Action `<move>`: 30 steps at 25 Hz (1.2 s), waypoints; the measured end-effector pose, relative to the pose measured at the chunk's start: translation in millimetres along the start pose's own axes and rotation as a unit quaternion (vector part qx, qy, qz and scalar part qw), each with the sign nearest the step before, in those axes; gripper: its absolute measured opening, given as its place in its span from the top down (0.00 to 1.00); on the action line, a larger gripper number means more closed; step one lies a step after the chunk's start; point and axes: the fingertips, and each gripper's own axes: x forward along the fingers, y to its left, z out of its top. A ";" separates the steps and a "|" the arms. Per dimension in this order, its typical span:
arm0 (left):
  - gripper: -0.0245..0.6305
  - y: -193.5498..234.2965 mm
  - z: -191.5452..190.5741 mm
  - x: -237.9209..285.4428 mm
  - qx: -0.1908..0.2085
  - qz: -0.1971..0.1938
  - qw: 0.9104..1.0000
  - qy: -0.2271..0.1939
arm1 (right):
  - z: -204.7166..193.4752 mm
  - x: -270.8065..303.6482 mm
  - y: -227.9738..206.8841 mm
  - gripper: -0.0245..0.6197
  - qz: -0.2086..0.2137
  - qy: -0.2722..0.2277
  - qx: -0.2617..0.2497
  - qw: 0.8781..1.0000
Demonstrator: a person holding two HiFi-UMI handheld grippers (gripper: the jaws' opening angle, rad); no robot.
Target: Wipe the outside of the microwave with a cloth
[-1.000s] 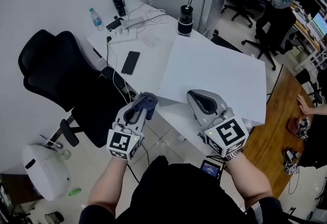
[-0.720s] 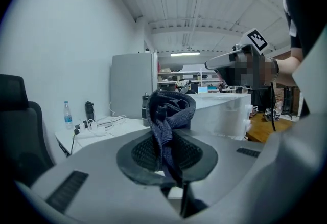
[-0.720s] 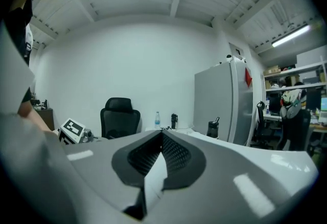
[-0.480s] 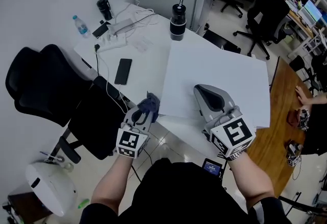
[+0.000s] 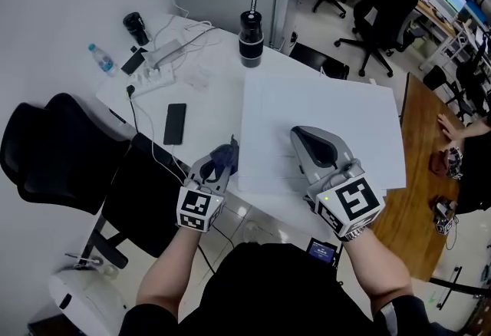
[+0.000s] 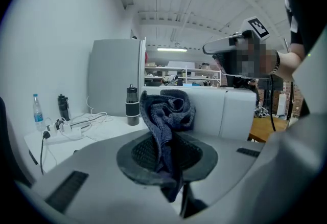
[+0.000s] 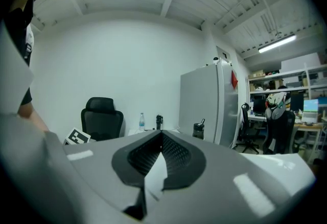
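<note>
1. Office room, white counter [image 5: 207, 97] with the microwave [image 5: 322, 120] sitting on it. From the head view it's the big white box top, and my left gripper view shows a white side of it [image 6: 225, 110] dead ahead.
2. Cloth [image 5: 224, 158] is a dark blue knit rag, bunched up and pinched in my left gripper [image 5: 217, 168]. It's clamped tight on it, with the rag [image 6: 166, 115] sticking up out of the jaws.
3. Cloth is just beside the microwave's left side, but I don't think it's touching.
4. Right gripper [image 5: 307, 139] is closed with nothing in it, over the near part of the microwave top. Can't tell if it's resting on it.
5. Progress: I'd say basically zero. Cloth is in hand, and every outside face is left to wipe.
6. Further out there's a phone [image 5: 175, 123], a power strip [image 5: 153, 70], a black tumbler [image 5: 250, 39], a water bottle [image 5: 100, 58] and a black chair [image 5: 69, 166].
</note>
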 end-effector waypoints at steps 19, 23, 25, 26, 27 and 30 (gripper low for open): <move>0.88 48.0 7.5 77.8 -0.004 -0.019 1.000 0.014 | -1.3 -8.7 -39.6 0.96 -0.064 0.004 0.004 0.998; 0.88 57.8 10.5 93.8 -0.003 -0.018 1.000 0.018 | -1.3 -11.4 -48.3 0.96 -0.076 0.006 0.004 0.997; 0.88 62.3 11.2 101.6 -0.003 -0.018 1.000 0.021 | -1.5 -12.8 -51.9 0.96 -0.081 0.006 0.004 0.997; 0.88 64.6 11.5 105.6 -0.003 -0.018 1.000 0.022 | -1.7 -13.4 -53.6 0.96 -0.083 0.006 0.004 0.996; 0.88 67.0 11.8 109.4 -0.002 -0.018 1.000 0.024 | -1.9 -13.9 -55.2 0.96 -0.086 0.007 0.005 0.996; 0.88 74.1 13.0 119.7 -0.003 -0.016 0.999 0.029 | -1.5 -15.2 -59.7 0.96 -0.093 0.009 0.005 0.996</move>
